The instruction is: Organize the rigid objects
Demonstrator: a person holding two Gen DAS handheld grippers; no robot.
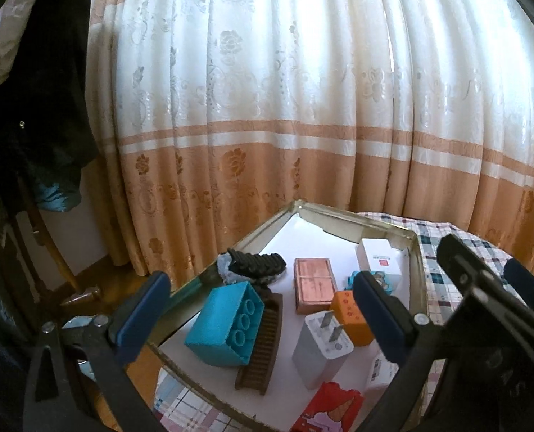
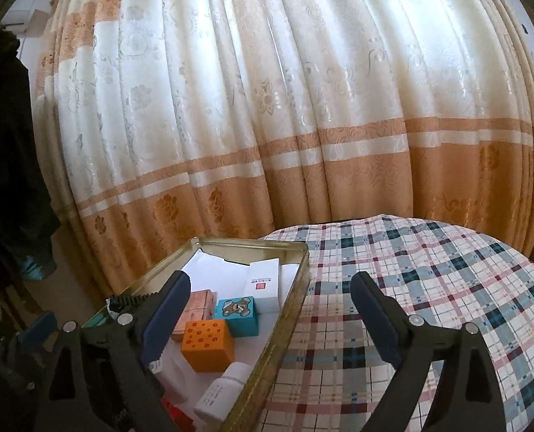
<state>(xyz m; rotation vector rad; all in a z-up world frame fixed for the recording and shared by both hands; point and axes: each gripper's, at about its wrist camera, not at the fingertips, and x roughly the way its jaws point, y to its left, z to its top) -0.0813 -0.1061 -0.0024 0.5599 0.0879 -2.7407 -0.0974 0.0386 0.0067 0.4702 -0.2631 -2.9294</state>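
A gold metal tin [image 1: 417, 252] with a white floor holds the objects. In the left wrist view it holds a blue toy brick [image 1: 223, 324], a brown comb [image 1: 261, 345], a white charger [image 1: 321, 345], an orange block [image 1: 349, 316], a copper box [image 1: 313, 288], a white box [image 1: 380, 255] and a black ridged piece [image 1: 258, 262]. My left gripper [image 1: 263, 320] is open and empty above them. My right gripper [image 2: 270, 320] is open and empty over the tin's right rim [image 2: 288, 324]. The right wrist view shows the orange block [image 2: 207, 343], a teal bear block [image 2: 238, 315] and a white bottle [image 2: 223, 390].
The tin lies on a round table with a plaid cloth [image 2: 429, 288]. A cream and orange curtain [image 1: 267, 108] hangs close behind. A dark garment [image 1: 33, 108] and wooden furniture stand at the left. The right gripper body [image 1: 483, 295] shows in the left wrist view.
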